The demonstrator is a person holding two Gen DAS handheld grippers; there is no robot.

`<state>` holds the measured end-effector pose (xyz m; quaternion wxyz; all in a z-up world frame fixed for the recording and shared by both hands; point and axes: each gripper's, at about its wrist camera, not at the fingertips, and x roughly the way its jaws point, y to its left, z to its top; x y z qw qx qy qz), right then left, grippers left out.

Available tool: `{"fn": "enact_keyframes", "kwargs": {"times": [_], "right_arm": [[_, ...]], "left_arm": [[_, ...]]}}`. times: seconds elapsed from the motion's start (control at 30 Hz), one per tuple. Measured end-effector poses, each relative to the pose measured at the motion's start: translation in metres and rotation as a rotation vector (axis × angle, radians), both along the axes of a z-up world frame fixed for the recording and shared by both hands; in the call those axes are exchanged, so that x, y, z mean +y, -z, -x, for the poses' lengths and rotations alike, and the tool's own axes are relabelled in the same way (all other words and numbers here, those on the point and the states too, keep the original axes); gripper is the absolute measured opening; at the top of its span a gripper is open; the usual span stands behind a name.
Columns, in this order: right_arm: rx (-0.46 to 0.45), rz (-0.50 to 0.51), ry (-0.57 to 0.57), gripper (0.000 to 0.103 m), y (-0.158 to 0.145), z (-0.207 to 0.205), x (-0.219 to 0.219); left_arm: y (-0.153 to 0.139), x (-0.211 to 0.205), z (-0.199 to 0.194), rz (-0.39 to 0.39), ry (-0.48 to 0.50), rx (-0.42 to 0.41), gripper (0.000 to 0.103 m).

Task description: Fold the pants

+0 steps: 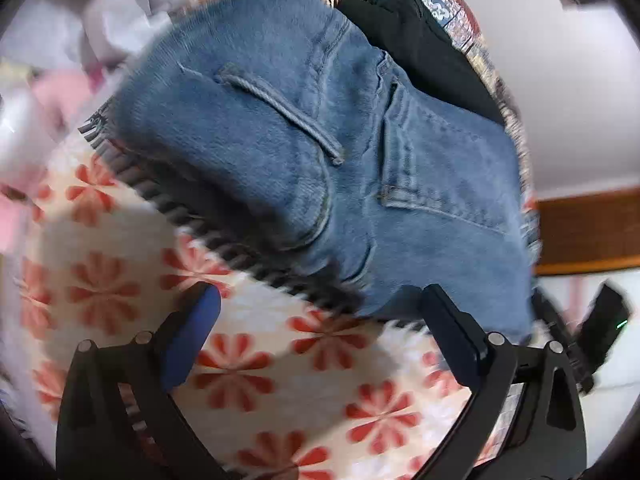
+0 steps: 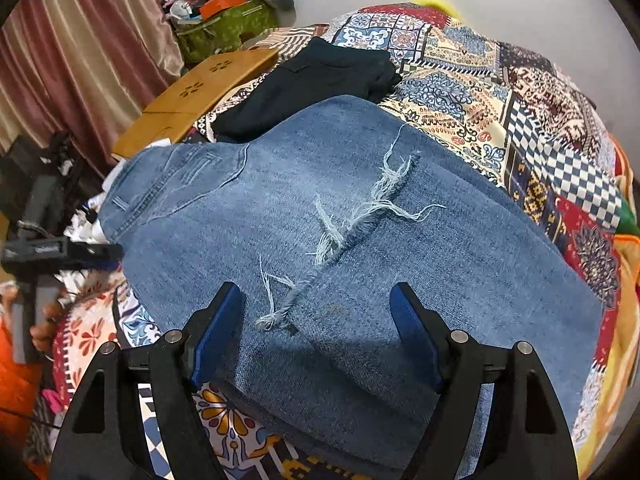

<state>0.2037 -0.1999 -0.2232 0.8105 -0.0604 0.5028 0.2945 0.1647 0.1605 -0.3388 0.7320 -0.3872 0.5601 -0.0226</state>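
The blue jeans (image 2: 360,216) lie folded on the patchwork bedspread (image 2: 520,120). In the right wrist view a frayed hem edge (image 2: 360,220) crosses the top layer. My right gripper (image 2: 316,312) is open just above the near end of the jeans, its blue-padded fingers astride the frayed edge, holding nothing. In the left wrist view the waist end of the jeans (image 1: 320,140) with a belt loop and a back pocket fills the middle. My left gripper (image 1: 320,304) is open and empty at the jeans' near edge, over a red flower-print cloth (image 1: 260,380). That view is motion-blurred.
A folded black garment (image 2: 320,80) lies beyond the jeans, also in the left wrist view (image 1: 420,40). A wooden board (image 2: 200,96), a green bag with clutter (image 2: 228,24) and curtains (image 2: 80,52) stand at the far left. Pale clothes (image 1: 80,40) lie left.
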Motion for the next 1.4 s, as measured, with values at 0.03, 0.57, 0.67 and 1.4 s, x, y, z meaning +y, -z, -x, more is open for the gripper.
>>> {"fn": "enact_keyframes", "kwargs": {"times": [0.03,0.57,0.67,1.4], "right_arm": [[0.007,-0.013,0.003,0.075,0.0,-0.002,-0.002],[0.015,-0.066,0.003,0.075,0.003,0.0,-0.005],[0.015,-0.067,-0.001,0.074,0.002,0.0,-0.005],[0.039,-0.117,0.396,0.074,-0.011,0.03,-0.171]], "left_arm": [[-0.001,-0.001,-0.002,0.012,-0.005,-0.004,0.101],[0.006,0.03,-0.046,0.01,-0.141,-0.047,0.036],[-0.009,0.02,-0.05,-0.104,-0.128,-0.08,0.027],[-0.239,-0.143,-0.052,-0.643,0.15,-0.563,0.019]]}}
